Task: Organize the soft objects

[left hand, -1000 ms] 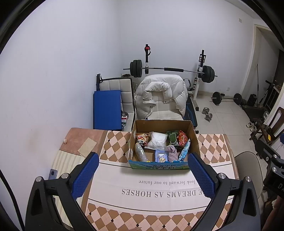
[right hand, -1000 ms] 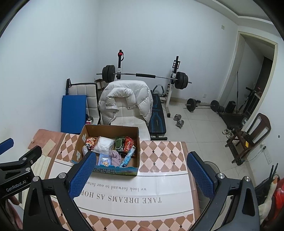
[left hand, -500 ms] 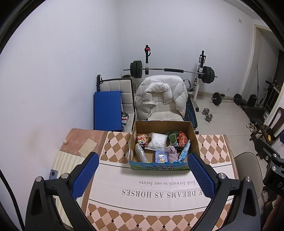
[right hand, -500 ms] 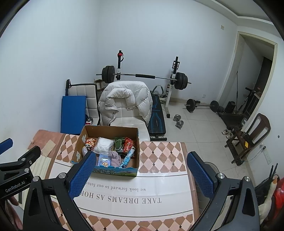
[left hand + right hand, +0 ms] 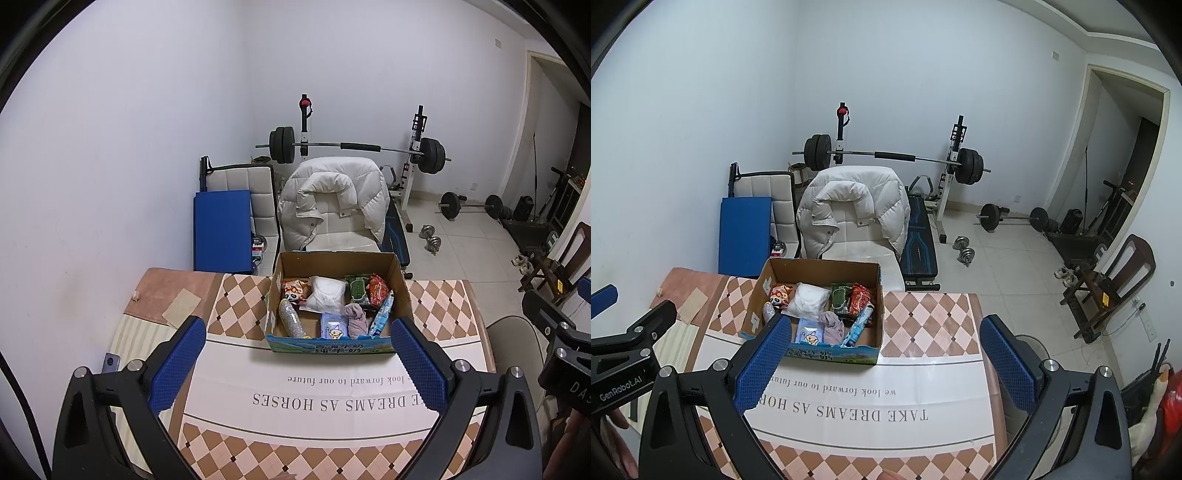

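An open cardboard box (image 5: 402,291) stands at the far side of the table (image 5: 317,398). It holds a white bag (image 5: 327,293), a panda snack pack (image 5: 293,290), a silver tube (image 5: 290,323), a green pack (image 5: 356,288), a red pack (image 5: 378,290), a mauve cloth (image 5: 356,319) and blue packs (image 5: 334,326). My left gripper (image 5: 297,363) is open and empty, held above the table short of the box. My right gripper (image 5: 882,363) is open and empty; the box (image 5: 875,291) sits ahead to its left.
A chair with a white puffer jacket (image 5: 334,201) stands behind the table. A blue mat (image 5: 221,229), a barbell rack (image 5: 354,147) and dumbbells (image 5: 430,240) are beyond. A pink cloth (image 5: 173,288) lies at the table's far left. The left gripper's body (image 5: 626,354) shows in the right view.
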